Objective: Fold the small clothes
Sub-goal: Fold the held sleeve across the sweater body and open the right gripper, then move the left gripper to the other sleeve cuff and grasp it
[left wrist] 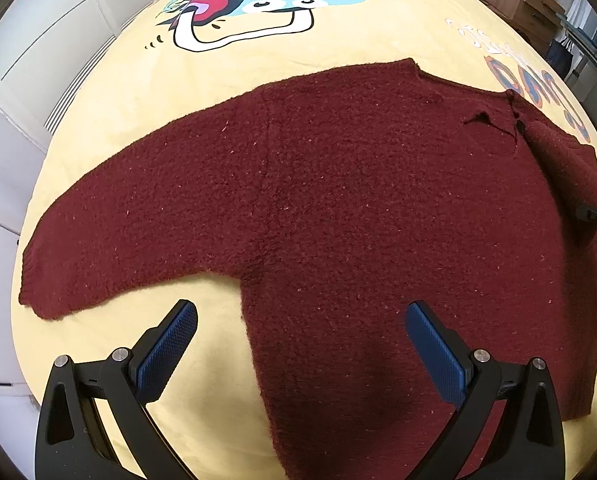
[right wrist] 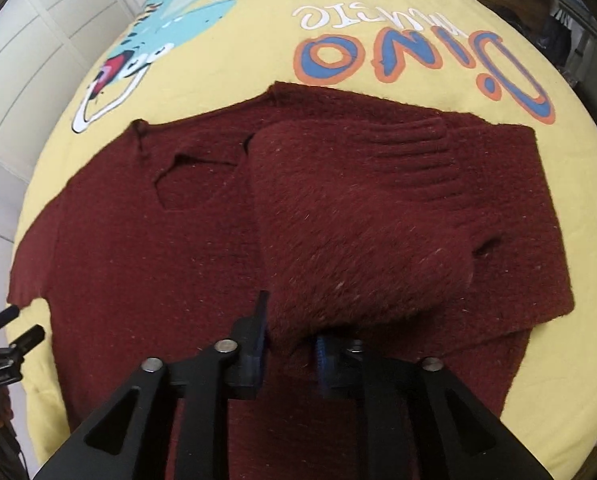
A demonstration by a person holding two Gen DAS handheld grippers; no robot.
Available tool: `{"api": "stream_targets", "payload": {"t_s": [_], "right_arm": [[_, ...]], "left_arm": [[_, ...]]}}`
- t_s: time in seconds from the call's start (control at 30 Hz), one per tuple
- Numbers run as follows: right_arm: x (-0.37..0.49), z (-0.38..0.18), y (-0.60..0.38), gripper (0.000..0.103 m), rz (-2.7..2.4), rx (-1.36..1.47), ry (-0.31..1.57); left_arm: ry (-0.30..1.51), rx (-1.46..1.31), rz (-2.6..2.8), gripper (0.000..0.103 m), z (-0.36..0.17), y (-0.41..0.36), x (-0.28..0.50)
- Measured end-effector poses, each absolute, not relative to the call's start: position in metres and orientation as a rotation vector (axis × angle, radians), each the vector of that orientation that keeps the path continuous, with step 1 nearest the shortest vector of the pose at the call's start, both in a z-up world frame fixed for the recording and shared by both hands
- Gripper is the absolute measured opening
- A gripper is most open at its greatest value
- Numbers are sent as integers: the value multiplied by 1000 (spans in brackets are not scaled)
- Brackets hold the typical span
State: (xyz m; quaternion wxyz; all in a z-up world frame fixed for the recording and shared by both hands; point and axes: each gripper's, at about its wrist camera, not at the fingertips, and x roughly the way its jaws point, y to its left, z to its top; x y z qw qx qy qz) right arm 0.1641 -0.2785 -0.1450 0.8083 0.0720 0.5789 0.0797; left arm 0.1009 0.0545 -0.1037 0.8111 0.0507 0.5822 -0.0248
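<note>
Item: maroon sweater (left wrist: 358,208), spread flat on my yellow dinosaur-print bedspread (left wrist: 338,44). Its far sleeve (right wrist: 350,216) is folded across the body. My right gripper (right wrist: 290,344) is clenched on that sleeve, the fabric hiding the pad tips. My left gripper (left wrist: 302,340) hangs released above the near armpit. White cabinet doors (left wrist: 46,40) stand behind; the hem is cut off below.

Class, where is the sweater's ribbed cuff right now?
In the right wrist view, the ribbed cuff lies upper right on the maroon sweater, just below the yellow blanket's "Dino" lettering, its sleeve folded across the body.
</note>
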Motion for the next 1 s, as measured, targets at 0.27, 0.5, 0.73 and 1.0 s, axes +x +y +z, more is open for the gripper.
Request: {"api": "stream_targets", "payload": {"t_s": [0.27,0.5,0.73,1.0], "right_arm": [[157,-127,-292,80,109,65,1251],[123,-122,-326,81,80,128,1248],[84,-143,-358,81,-9,173,1281],[69,-148,-382,81,-35,227,1277]], "left_arm": [[1233,125,-61,102,-99,47,102],[1228,165,-131,102,-100,21,105],[1173,251,-303,102,-90,-56,115],[1079,406,-500,102,-72,-174,124]]}}
